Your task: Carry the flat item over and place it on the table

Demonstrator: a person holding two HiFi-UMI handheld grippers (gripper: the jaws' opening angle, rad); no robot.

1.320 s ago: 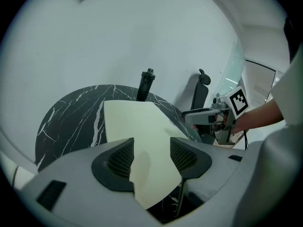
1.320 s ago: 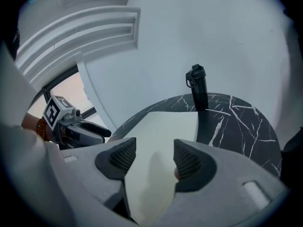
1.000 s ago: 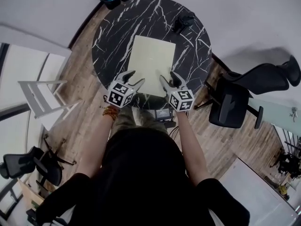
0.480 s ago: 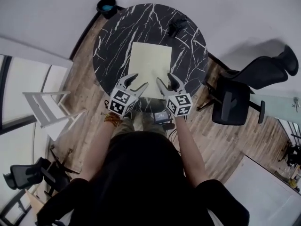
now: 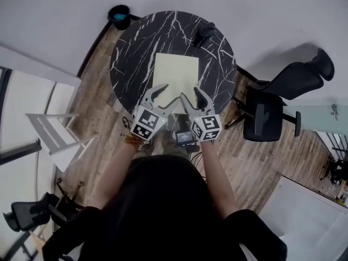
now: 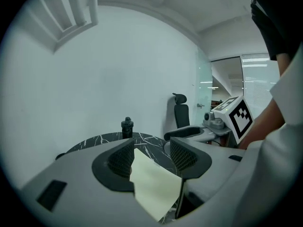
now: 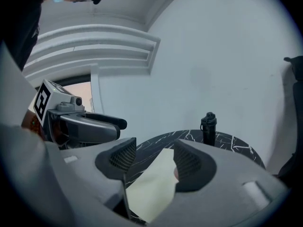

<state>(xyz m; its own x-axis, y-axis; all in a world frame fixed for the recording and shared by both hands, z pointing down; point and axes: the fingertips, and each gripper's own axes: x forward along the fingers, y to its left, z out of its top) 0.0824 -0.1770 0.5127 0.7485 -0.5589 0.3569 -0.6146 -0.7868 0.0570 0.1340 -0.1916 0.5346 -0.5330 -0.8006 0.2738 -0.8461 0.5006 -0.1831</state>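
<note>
On the round bench (image 5: 136,48), a black marble-look top run through with thin white veins, the flat item (image 5: 175,75) lies flat near the middle, drawn a little toward the 6 o'clock rim. It is a pale yellow rectangular sheet, smooth and matte, with its long sides running from 6 toward 12 o'clock. The left hand-held gripper (image 5: 165,97) and the right hand-held gripper (image 5: 191,98) sit side by side over the 6 o'clock rim, their tips over the sheet's near edge; whether they touch it cannot be told. In the left gripper view the left hand-held gripper (image 6: 150,157) has its grey jaws spread, dark cross-hatched pads facing each other, and it holds nothing: the sheet (image 6: 154,183) shows through the gap, lying on the marble beyond. The right gripper view shows the same of the right hand-held gripper (image 7: 154,160), jaws wide apart and empty, the sheet (image 7: 151,183) lying past them. A dark cylindrical bottle (image 5: 204,34) stands upright at about 1 o'clock on the bench, well apart from the sheet. On the plank wood floor (image 5: 98,118), a black office chair (image 5: 266,116) stands off the bench's 4 o'clock side, a white chair (image 5: 51,135) is out at 8 o'clock, and a round dark bin (image 5: 119,15) with a blue inside sits just beyond 11 o'clock.
</note>
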